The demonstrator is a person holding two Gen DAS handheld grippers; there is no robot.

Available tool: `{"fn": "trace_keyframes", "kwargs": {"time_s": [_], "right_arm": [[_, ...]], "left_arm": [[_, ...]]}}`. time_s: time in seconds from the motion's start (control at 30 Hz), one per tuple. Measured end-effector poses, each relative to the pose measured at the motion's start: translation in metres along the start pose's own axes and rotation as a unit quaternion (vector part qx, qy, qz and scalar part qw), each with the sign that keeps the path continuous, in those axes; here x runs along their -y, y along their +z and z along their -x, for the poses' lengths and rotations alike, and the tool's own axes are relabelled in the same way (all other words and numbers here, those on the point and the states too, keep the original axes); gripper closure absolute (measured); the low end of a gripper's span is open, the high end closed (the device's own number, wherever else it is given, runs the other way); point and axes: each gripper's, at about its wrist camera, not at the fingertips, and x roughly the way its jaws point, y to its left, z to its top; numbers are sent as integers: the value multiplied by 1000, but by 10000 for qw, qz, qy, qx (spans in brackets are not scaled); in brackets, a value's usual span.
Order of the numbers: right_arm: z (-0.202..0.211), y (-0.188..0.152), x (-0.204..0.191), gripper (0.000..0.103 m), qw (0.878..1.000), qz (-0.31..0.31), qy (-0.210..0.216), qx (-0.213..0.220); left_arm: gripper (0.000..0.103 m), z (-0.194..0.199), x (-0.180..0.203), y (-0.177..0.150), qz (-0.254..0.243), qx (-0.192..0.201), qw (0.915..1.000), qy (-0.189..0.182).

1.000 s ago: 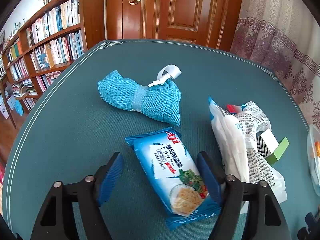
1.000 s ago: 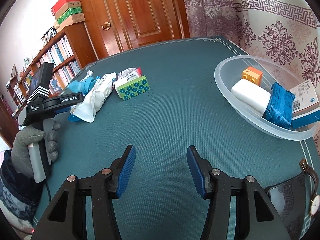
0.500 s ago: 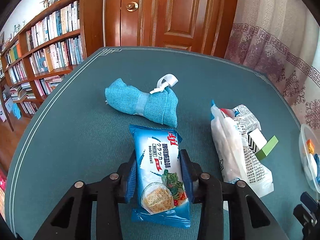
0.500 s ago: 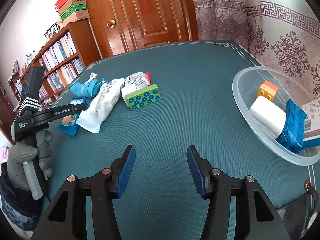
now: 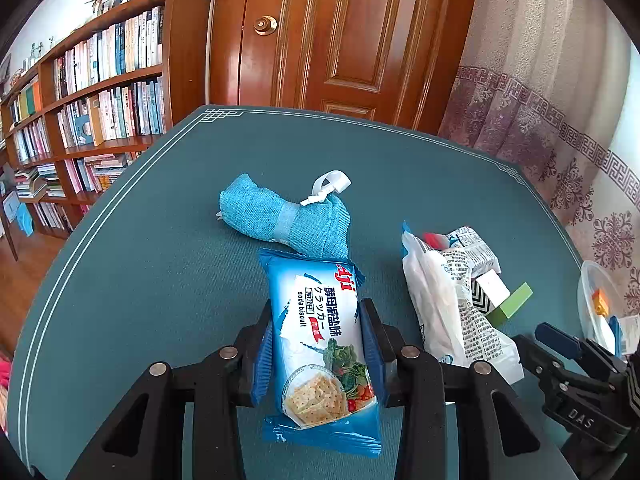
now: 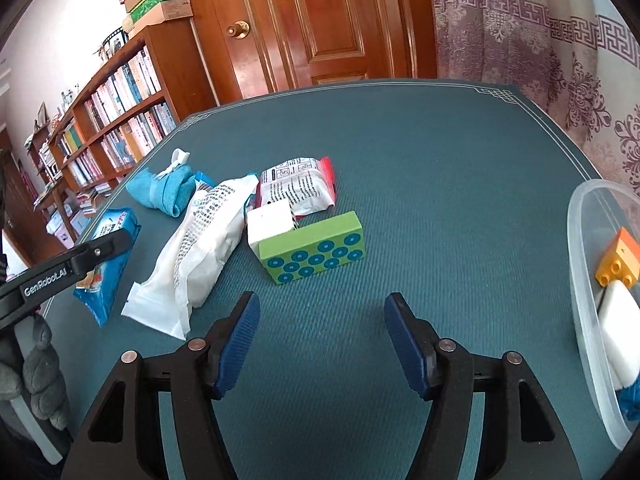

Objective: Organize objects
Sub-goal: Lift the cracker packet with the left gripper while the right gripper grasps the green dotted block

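My left gripper (image 5: 318,344) is shut on a blue soda biscuit packet (image 5: 320,340) and holds it over the green table; the packet also shows in the right wrist view (image 6: 108,256). My right gripper (image 6: 320,344) is open and empty above the table, short of a green block with blue dots (image 6: 314,254). Beside the block lie a small white box (image 6: 268,224), a white plastic bag (image 6: 204,248) and a printed white packet (image 6: 298,190). A rolled blue cloth (image 5: 284,216) lies beyond the biscuit packet.
A clear plastic bowl (image 6: 580,280) at the right edge holds an orange brick (image 6: 620,260), a white bar and a blue item. The table (image 6: 440,160) has a white border line. A bookshelf (image 5: 80,100) and a wooden door (image 5: 340,32) stand behind.
My left gripper closed on the biscuit packet and lifted it, turning it upright in view. My right gripper moved left toward the green block, still open.
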Motion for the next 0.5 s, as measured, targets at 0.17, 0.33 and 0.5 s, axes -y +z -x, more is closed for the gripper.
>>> {"fn": "trace_keyframes", "kwargs": {"time_s": [0.17,0.33,0.5], "right_arm": [[-12,10,-7,36,9999,133,-51,-18],[-23,17,-13,36,9995,279,-99,-103],[-27,20,-12,37,9996,233,-52,-124]], "left_arm": [[62,4,0,0,-2,47,9999,-89],[62,6,0,0,7,63,9999,-137],[62,6,1,0,14,60,9999,-143]]}}
